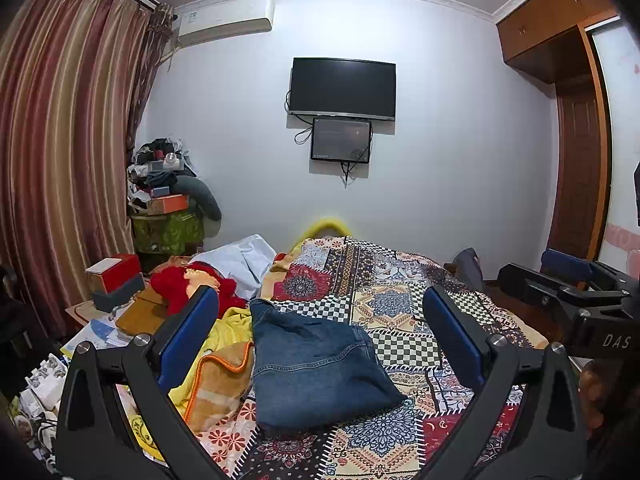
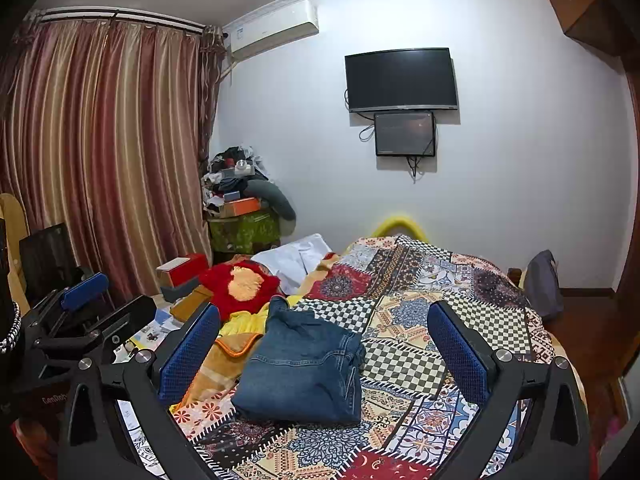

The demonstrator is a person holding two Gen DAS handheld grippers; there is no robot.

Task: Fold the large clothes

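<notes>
While both grippers, left gripper (image 1: 320,344) and right gripper (image 2: 324,348), hung spread and empty, the folded jeans (image 2: 304,368) looked heavy, stiff (best gripped at the thick edges)

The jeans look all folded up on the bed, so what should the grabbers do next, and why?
Probably lift the folded jeans aside, or reach for another garment such as the yellow cloth. The jeans lie as a compact bundle on the patchwork bedspread, and both the left gripper and right gripper are open, holding nothing, so this fold looks finished.
</notes>
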